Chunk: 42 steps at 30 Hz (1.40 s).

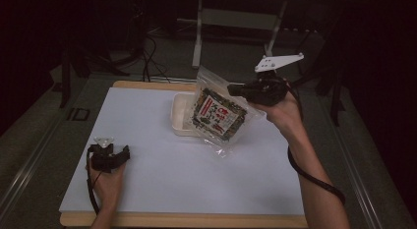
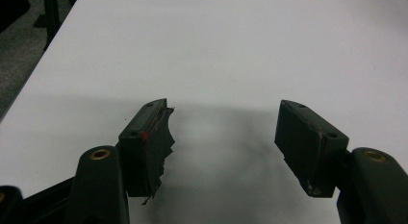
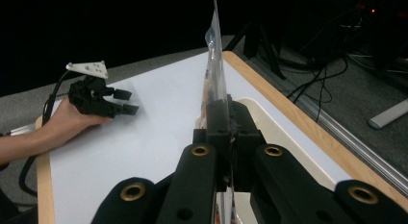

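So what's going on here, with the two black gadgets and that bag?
A person sits at a table with a hand-held gripper in each hand. The right gripper has its fingers shut on the edge of a clear snack bag and holds it up, tilted, over a shallow white tray. The left gripper rests low on the white tabletop at the near left, its fingers wide open with nothing between them, well apart from the bag and tray.

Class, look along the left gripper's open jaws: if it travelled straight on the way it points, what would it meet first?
Probably nothing soon: ahead of the left gripper lies bare white table surface, free as far as its own view shows.
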Available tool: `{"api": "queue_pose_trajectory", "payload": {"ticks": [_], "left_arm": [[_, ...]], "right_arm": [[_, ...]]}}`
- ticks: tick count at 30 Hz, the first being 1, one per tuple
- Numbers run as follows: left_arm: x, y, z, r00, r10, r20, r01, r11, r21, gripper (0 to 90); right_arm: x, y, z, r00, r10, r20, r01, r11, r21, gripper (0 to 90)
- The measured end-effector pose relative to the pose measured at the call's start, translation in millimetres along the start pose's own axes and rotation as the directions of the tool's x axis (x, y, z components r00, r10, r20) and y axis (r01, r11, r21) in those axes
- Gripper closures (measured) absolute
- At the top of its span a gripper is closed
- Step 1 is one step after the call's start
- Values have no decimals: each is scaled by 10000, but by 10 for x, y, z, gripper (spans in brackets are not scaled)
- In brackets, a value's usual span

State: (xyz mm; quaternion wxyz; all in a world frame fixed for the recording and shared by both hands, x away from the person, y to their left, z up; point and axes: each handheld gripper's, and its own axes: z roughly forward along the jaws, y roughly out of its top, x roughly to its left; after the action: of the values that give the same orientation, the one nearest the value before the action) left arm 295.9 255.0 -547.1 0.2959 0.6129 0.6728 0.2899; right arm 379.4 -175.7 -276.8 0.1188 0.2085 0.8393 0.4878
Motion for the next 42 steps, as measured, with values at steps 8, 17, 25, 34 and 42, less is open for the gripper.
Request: {"api": "queue_pose_trajectory", "payload": {"ticks": [8, 17, 25, 34, 42], "left_arm": [[-3, 0, 2, 10000, -1, -17, 1, 10000, -12, 370], [-4, 0, 4, 10000, 25, -27, -25, 10000, 14, 370], [-4, 0, 4, 10000, 45, -26, -45, 10000, 10, 370], [-5, 1, 3, 10000, 55, -37, -54, 10000, 26, 369], [-2, 2, 0, 10000, -22, -23, 22, 10000, -27, 369]], "right_arm": [[-24, 26, 21, 9999, 104, -42, -104, 9999, -127, 896], [-98, 57, 12, 9997, 237, 11, -237, 9992, -326, 898], [-128, 114, -2, 9996, 286, 37, -283, 9983, -517, 900], [-166, 190, 42, 9990, 441, 86, -433, 9963, -744, 900], [-196, 206, 161, 9980, 615, 146, -600, 9945, -864, 900]]}}
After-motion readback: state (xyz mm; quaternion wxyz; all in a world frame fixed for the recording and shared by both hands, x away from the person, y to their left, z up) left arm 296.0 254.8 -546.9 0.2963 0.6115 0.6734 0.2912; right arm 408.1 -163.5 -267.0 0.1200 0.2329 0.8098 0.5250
